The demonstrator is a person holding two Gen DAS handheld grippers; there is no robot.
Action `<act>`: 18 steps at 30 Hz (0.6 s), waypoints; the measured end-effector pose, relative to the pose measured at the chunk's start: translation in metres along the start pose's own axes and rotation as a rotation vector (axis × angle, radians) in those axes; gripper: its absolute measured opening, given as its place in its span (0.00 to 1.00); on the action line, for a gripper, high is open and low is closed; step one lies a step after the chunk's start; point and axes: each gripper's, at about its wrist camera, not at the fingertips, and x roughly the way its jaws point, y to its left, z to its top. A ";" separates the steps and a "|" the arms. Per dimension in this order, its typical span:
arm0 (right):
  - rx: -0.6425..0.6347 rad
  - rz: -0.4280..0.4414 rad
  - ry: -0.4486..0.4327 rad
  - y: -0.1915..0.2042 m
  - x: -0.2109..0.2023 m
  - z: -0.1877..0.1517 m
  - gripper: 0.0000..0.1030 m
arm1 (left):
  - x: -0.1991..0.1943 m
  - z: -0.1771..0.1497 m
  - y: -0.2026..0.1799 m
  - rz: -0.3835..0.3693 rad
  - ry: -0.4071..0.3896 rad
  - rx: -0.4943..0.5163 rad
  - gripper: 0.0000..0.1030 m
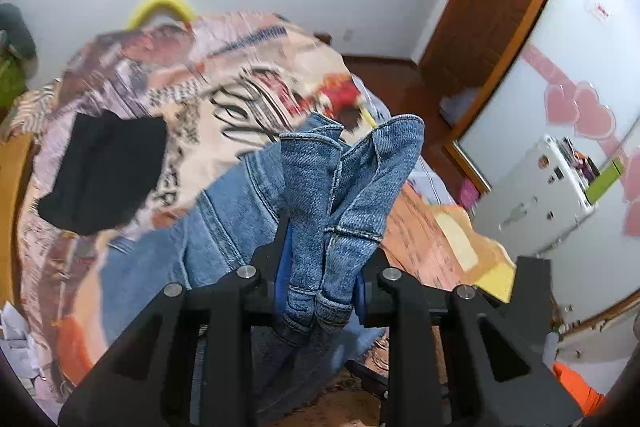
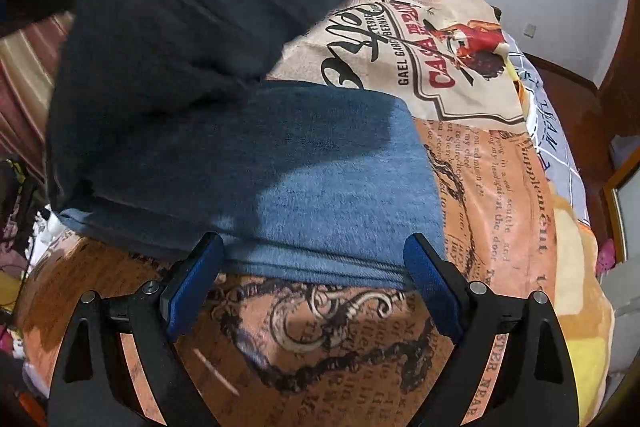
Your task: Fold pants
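Observation:
The pants are blue jeans (image 1: 224, 223) lying on a bed with a printed cover (image 1: 192, 83). My left gripper (image 1: 320, 279) is shut on the bunched hem ends of the jeans (image 1: 344, 187) and holds them up above the bed. In the right wrist view the jeans (image 2: 304, 179) lie flat across the cover (image 2: 492, 187), and part of them hangs raised and dark at the upper left (image 2: 168, 39). My right gripper (image 2: 314, 279) is open, its blue pads (image 2: 192, 283) on either side of the jeans' near edge, with nothing between them.
A black garment (image 1: 104, 167) lies on the bed to the left. A yellow hanger (image 1: 160, 7) sits at the bed's far side. A wooden door (image 1: 508, 7) and a white appliance (image 1: 536, 195) stand at the right. Clutter lies beside the bed (image 2: 16, 211).

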 end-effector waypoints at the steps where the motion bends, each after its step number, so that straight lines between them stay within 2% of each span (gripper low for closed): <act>1: 0.005 0.000 0.001 -0.002 -0.001 -0.001 0.87 | 0.005 -0.001 0.000 0.001 0.011 0.007 0.25; 3: 0.019 -0.003 0.009 -0.006 -0.004 -0.005 0.87 | 0.013 -0.004 -0.006 -0.003 0.036 0.040 0.31; 5: 0.031 -0.006 0.019 -0.009 -0.004 -0.009 0.87 | 0.022 -0.008 -0.010 -0.030 0.086 0.058 0.54; 7: 0.036 -0.006 0.026 -0.011 -0.005 -0.012 0.87 | 0.027 -0.012 -0.012 -0.057 0.125 0.045 0.73; 8: 0.035 -0.006 0.031 -0.012 -0.005 -0.014 0.87 | 0.029 -0.013 -0.011 -0.066 0.136 0.038 0.79; 11: 0.029 -0.004 0.036 -0.010 -0.006 -0.018 0.87 | 0.034 -0.015 -0.005 -0.078 0.148 0.023 0.83; 15: 0.023 0.007 0.036 -0.007 -0.008 -0.020 0.87 | 0.021 -0.014 0.005 -0.067 0.110 0.035 0.87; 18: 0.023 0.014 0.032 -0.006 -0.009 -0.019 0.87 | 0.008 -0.010 0.016 -0.010 0.069 0.062 0.88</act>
